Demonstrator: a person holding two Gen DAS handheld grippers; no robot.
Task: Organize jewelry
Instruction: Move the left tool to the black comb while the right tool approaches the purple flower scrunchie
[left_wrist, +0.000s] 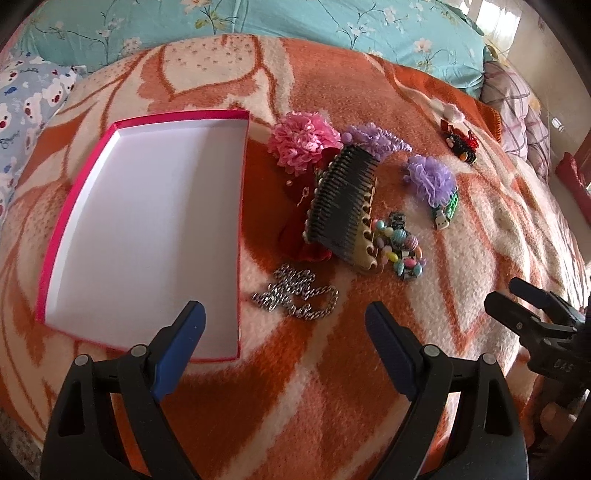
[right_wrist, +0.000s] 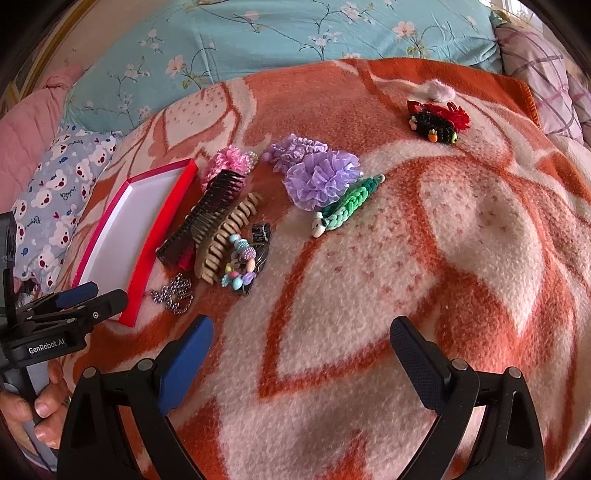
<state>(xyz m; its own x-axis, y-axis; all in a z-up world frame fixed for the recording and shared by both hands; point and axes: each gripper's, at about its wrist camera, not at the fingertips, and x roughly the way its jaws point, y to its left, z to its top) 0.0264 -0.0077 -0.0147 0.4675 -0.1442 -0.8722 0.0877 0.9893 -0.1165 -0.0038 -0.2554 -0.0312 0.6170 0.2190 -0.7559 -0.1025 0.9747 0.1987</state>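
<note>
A pink-rimmed white box (left_wrist: 236, 192) (right_wrist: 155, 240) lies empty on the orange blanket. Right of it sit a silver chain (left_wrist: 295, 295) (right_wrist: 173, 293), a dark comb on a tan claw clip (left_wrist: 343, 206) (right_wrist: 221, 236), a bead bracelet (left_wrist: 402, 251) (right_wrist: 240, 269), pink (left_wrist: 303, 142) and purple scrunchies (left_wrist: 432, 177) (right_wrist: 317, 177), a green braided charm (right_wrist: 347, 203) and a black-red knitted clip (left_wrist: 461, 142) (right_wrist: 439, 122). My left gripper (left_wrist: 284, 325) hangs open just before the chain. My right gripper (right_wrist: 301, 339) is open over bare blanket, nothing between its fingers.
A teal floral quilt (right_wrist: 295, 33) runs along the back. A bear-print pillow (right_wrist: 55, 199) lies left of the box and a plaid pillow (left_wrist: 524, 122) at the far right. A hand (right_wrist: 40, 413) holds the left gripper's handle. Open blanket stretches right of the jewelry.
</note>
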